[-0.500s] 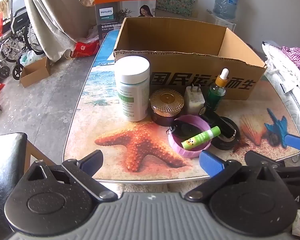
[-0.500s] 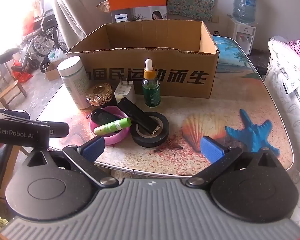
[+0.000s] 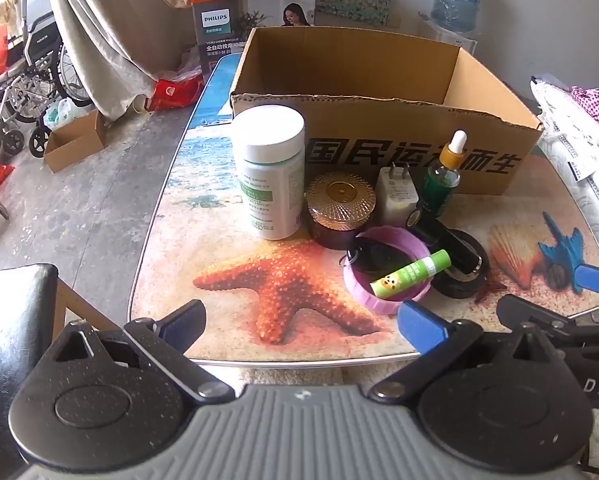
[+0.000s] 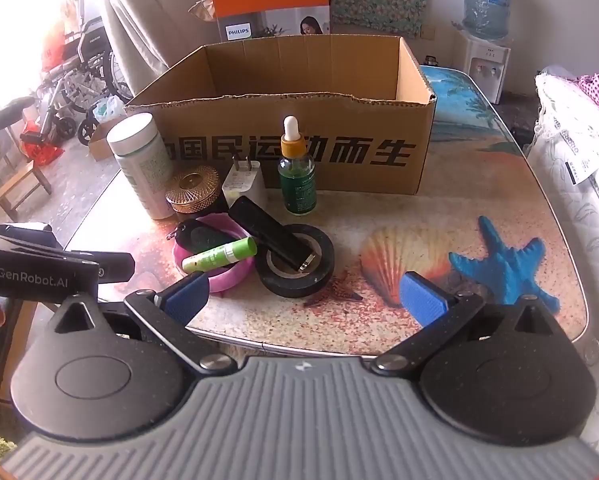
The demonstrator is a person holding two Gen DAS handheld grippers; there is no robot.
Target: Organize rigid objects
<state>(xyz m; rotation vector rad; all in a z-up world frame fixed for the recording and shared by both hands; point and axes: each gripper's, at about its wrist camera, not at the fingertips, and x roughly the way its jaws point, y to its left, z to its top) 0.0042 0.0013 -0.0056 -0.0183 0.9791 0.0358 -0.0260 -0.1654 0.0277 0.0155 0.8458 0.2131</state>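
A cluttered living room, wheelchair parked at the far left and a water dispenser in the far corner, frames a beach-print desk [image 3: 283,292] where small rigid items wait in a tight cluster. In the left wrist view, the left hand-held gripper [image 3: 301,326] hangs at the desk's near edge with its blue pads spread wide and nothing between them; straight ahead stand a white pill bottle [image 3: 269,172] and a gold-lidded jar [image 3: 340,210], while ahead and to the right a purple dish [image 3: 387,276] cradles a green lip balm [image 3: 411,272] and a black key fob [image 3: 369,254]. Beyond them the open cardboard box [image 3: 379,76] sits mouth-up, apparently the collecting bin, which would explain why the items are lined along its front wall. In the right wrist view, the right hand-held gripper [image 4: 305,296] is likewise wide open and empty, poised just short of a roll of black tape [image 4: 299,268] with a black stick-shaped object [image 4: 271,234] lying across it; a dropper bottle [image 4: 297,172] and white charger [image 4: 245,186] stand farther ahead, near the box. Both tools appear staged for a first pick.
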